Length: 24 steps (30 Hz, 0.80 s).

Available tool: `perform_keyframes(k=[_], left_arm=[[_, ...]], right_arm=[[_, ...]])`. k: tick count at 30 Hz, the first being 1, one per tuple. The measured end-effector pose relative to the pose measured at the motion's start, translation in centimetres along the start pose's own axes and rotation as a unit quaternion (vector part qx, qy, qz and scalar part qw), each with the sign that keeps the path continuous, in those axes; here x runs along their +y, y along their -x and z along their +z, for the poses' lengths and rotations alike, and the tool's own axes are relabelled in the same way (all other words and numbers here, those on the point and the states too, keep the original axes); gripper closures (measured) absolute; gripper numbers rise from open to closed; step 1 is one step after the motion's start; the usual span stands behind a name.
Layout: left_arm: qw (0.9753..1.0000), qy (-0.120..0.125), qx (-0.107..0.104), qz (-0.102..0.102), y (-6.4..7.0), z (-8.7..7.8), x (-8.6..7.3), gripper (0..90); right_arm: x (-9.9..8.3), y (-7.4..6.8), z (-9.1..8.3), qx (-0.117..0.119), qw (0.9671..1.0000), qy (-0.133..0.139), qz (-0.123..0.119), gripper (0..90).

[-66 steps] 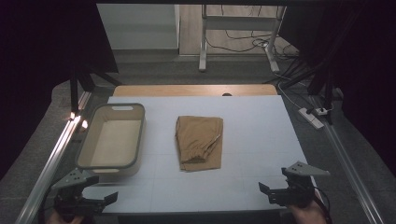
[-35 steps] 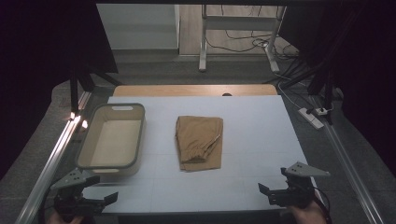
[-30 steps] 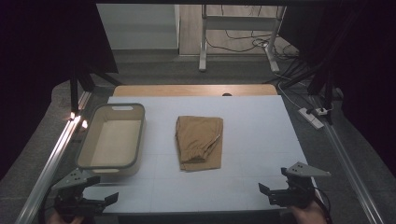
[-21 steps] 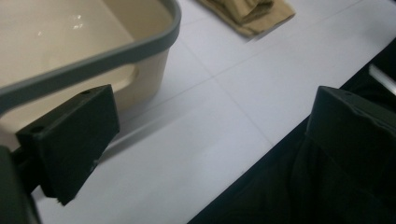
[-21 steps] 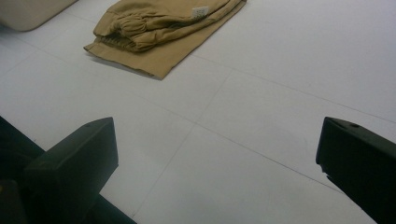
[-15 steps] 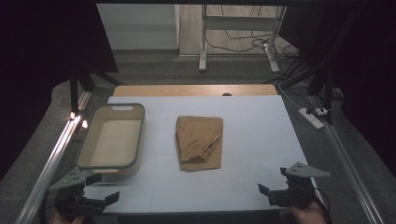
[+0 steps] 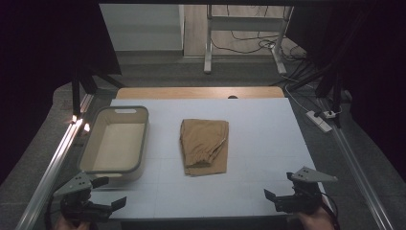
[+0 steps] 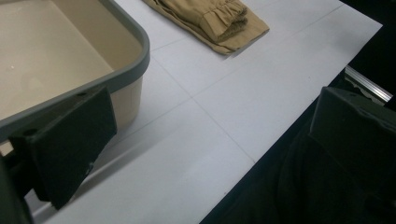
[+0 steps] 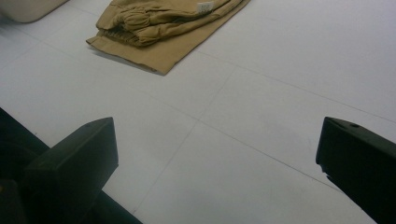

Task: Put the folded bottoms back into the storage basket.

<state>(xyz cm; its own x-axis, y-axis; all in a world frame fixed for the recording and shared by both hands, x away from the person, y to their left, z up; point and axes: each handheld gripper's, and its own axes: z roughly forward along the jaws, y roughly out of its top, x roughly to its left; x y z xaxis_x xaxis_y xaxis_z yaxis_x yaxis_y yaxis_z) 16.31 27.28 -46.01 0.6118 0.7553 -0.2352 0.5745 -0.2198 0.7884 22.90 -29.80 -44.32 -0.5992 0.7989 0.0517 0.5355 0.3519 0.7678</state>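
Folded tan trousers (image 7: 204, 145) lie in the middle of the white table (image 7: 268, 143); they also appear at the top of the left gripper view as the trousers (image 8: 215, 21) and of the right gripper view as the trousers (image 9: 163, 28). A beige bin with a grey rim (image 7: 115, 143) stands to their left, its corner (image 8: 116, 56) close to my left jaw. My left gripper (image 7: 111, 197) hovers open at the near left edge with nothing in it. My right gripper (image 7: 275, 197) hovers open at the near right edge, also holding nothing.
A wooden strip (image 7: 198, 92) runs along the table's far edge. Aluminium rails (image 7: 52, 163) flank both sides. A power strip (image 7: 321, 119) and cables lie on the floor at right. Dark curtains stand around the table.
Both grippers have stayed low at the near edge, shifting only slightly. The trousers and the bin have not moved.
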Motion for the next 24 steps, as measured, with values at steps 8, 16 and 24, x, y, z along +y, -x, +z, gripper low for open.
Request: perform_keyframes(k=[8, 16, 24], left_arm=[[0.9998, -0.005, 0.003, 0.021, 0.4, 0.5, 0.5, 0.0], [0.9995, -0.005, -0.006, 0.031, 0.7, 1.1, 0.8, 0.0], [0.9994, -0.003, -0.017, 0.031, 0.5, 1.4, 1.0, 0.0]], right_arm=[[0.0, -0.1, 0.1, -0.001, 1.0, -0.003, -0.004, 0.0], [0.0, -0.1, 0.1, -0.001, 1.0, -0.003, -0.006, 0.0], [0.0, -0.1, 0.1, 0.001, 0.9999, -0.005, -0.009, 0.0]])
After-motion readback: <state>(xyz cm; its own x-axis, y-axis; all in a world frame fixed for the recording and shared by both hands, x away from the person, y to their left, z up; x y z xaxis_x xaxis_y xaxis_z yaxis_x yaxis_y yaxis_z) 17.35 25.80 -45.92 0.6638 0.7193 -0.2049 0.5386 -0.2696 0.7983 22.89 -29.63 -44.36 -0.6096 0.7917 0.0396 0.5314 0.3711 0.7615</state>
